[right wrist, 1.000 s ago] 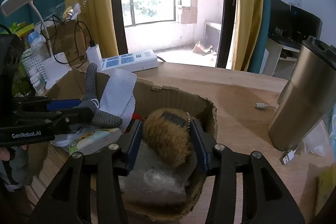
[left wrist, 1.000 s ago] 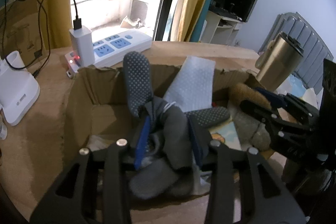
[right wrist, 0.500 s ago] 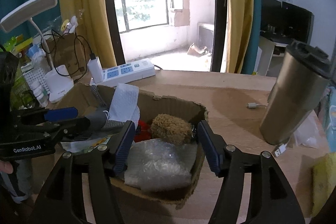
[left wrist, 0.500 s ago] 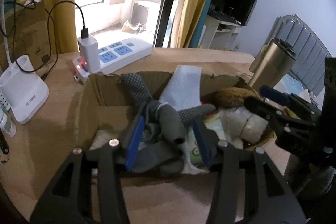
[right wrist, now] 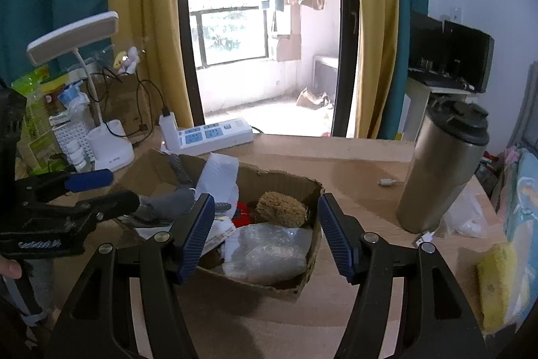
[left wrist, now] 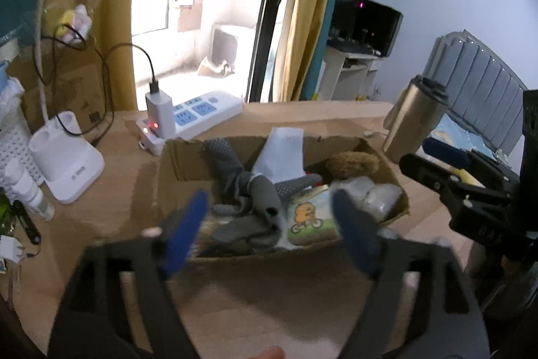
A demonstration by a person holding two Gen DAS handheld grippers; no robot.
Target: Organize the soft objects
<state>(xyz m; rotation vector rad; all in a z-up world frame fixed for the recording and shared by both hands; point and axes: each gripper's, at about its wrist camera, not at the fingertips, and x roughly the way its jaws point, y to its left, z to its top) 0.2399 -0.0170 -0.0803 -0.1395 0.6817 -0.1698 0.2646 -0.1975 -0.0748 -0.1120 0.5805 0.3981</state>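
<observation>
Box: cardboard box (left wrist: pixel 175 170) mid-desk, holding grey socks (left wrist: pixel 255 190), brown plush (right wrist: pixel 280 209), bubble wrap (right wrist: pixel 269 253).
Left gripper (left wrist: pixel 269 224): jaws just opened, released, empty.
Right gripper (right wrist: pixel 265 234): spread, empty.

My right hand-held gripper (right wrist: pixel 265 231) is showing black arms, ribbed blue pads (right wrist: pixel 198 234), silver screws; my left hand-held gripper (left wrist: pixel 269 234) is matching.

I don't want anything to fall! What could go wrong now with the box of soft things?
The torn brown cardboard box looks crammed, so the grey dotted sock poking above its rim might slip out. The tall steel tumbler stands near the open right gripper; a sideways swing could topple it. The open left gripper holds nothing.
</observation>
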